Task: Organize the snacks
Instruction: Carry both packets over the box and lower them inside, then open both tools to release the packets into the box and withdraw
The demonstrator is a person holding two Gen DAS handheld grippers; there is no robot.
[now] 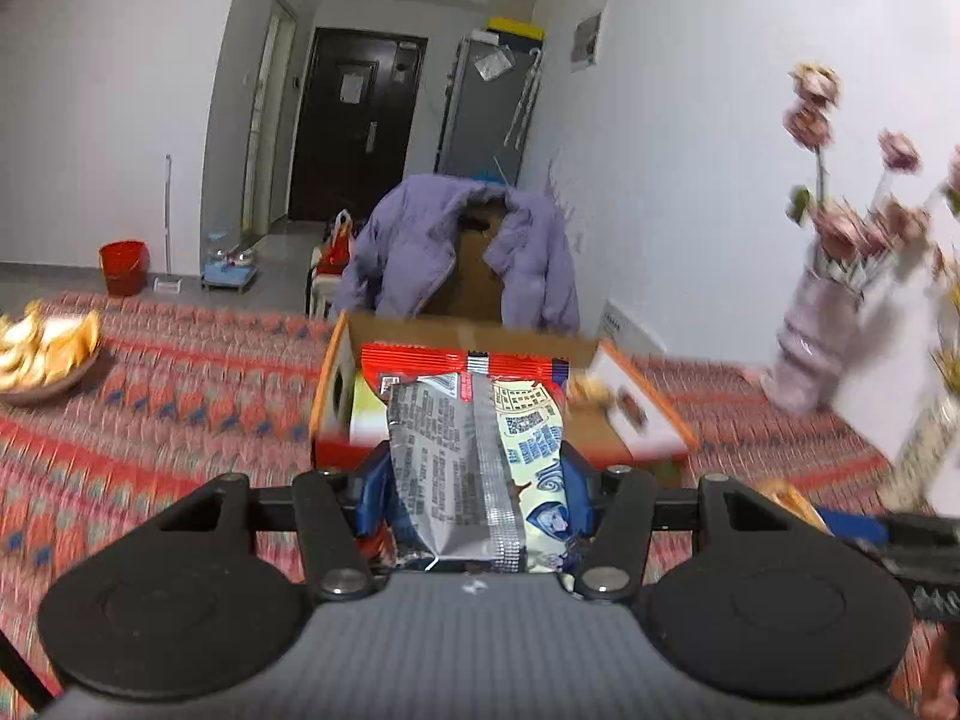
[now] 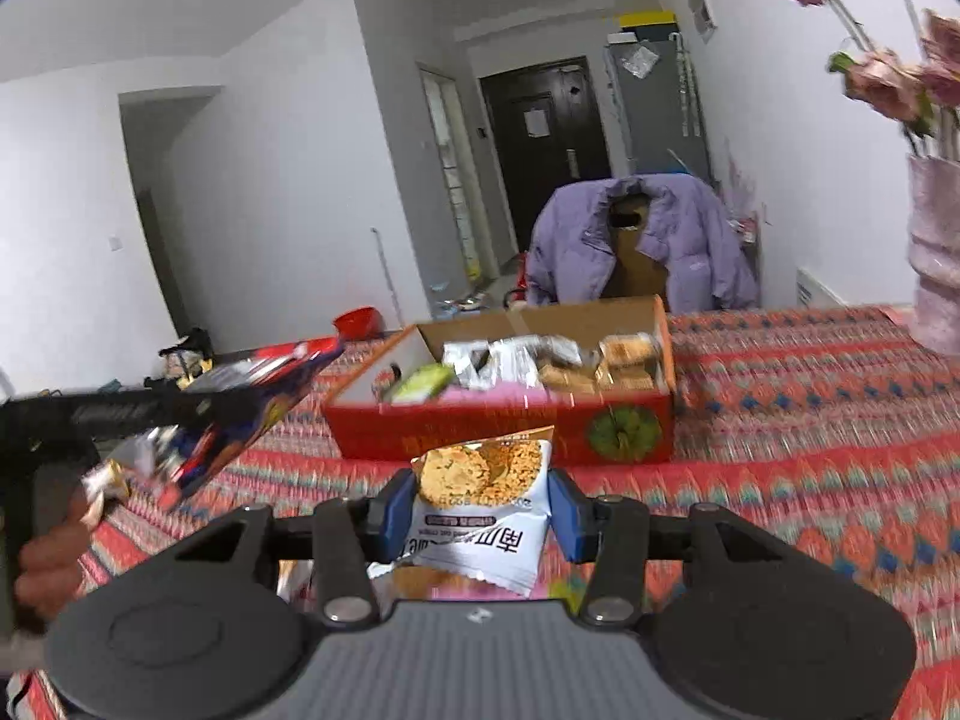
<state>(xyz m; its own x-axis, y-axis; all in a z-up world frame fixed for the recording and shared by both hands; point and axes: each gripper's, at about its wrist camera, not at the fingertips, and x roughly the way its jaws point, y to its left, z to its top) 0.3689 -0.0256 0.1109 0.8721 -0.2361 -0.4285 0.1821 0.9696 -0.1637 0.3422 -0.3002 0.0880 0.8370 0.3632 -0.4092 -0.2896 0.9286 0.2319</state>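
The left hand-held gripper (image 1: 474,498) is closed on a snack bag (image 1: 474,450) with a red top edge and a silver back seam; the blue fingers (image 1: 372,498) press both sides of the bag, which stands upright between them. Directly ahead of this gripper, an open cardboard box (image 1: 630,420) sits on the patterned worktop (image 1: 180,396). The bag blocks most of the box interior in this view.

The right wrist view shows that interior: silver packets and tan wrapped bars (image 2: 624,360) fill the box (image 2: 510,426), with a green packet at its left end. The right hand-held gripper (image 2: 480,516) is closed on a white cracker packet (image 2: 480,510), held just short of the red front wall of the box. To the left of this gripper, the left gripper (image 2: 198,420) and its bag (image 2: 252,396) appear blurred, with part of the person's hand (image 2: 48,564) at the frame edge.

Only the left wrist view shows a bowl (image 1: 42,354) of pale yellow pieces, far left and cut off. A vase of pink flowers (image 1: 822,324) stands to the right, blurred. A purple jacket (image 1: 420,240) hangs on a chair beyond the box. Print on both packets is too small to read.
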